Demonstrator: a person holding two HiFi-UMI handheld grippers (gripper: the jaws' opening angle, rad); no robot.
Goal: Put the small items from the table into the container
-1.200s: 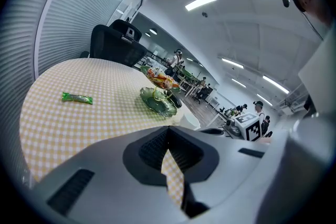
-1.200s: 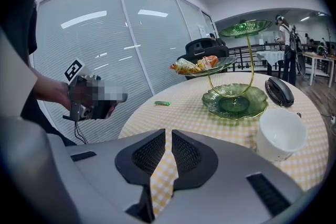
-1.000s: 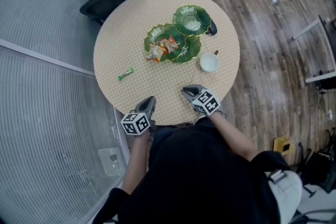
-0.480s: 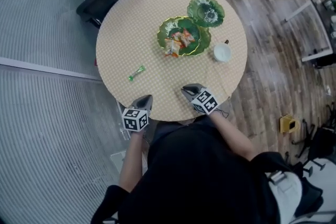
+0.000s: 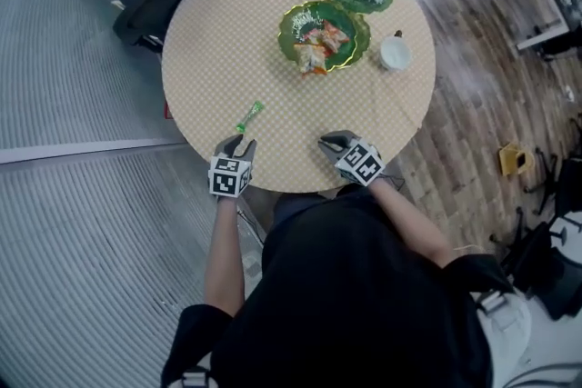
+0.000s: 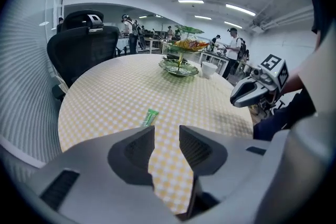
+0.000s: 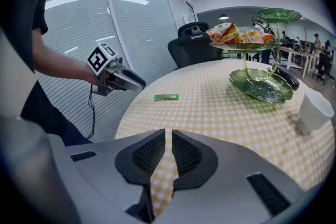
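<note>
While we hold the left claw (image 5: 235, 144) low over the near edge of the round table (image 5: 209, 32), its jaws are opening. Nothing stands between them, and only checked cloth shows in the gap. The green candy (image 5: 249, 115) lies flat on the cloth just ahead of this claw, not touching it. Along the claw's own line of sight, the candy sits a little left of the gap.

Our right claw (image 5: 333, 141) hovers over the table edge on the other side. Its jaws are drawn nearly together with only a thin slit left, and they grip nothing. From this claw the candy lies off to the left, well apart.

Toward the far side stands the green tiered dish (image 5: 326, 34) with snack packets (image 5: 316, 45) on one tier, well apart from the candy. A white cup (image 5: 396, 53) stands just to the right of the dish.
</note>
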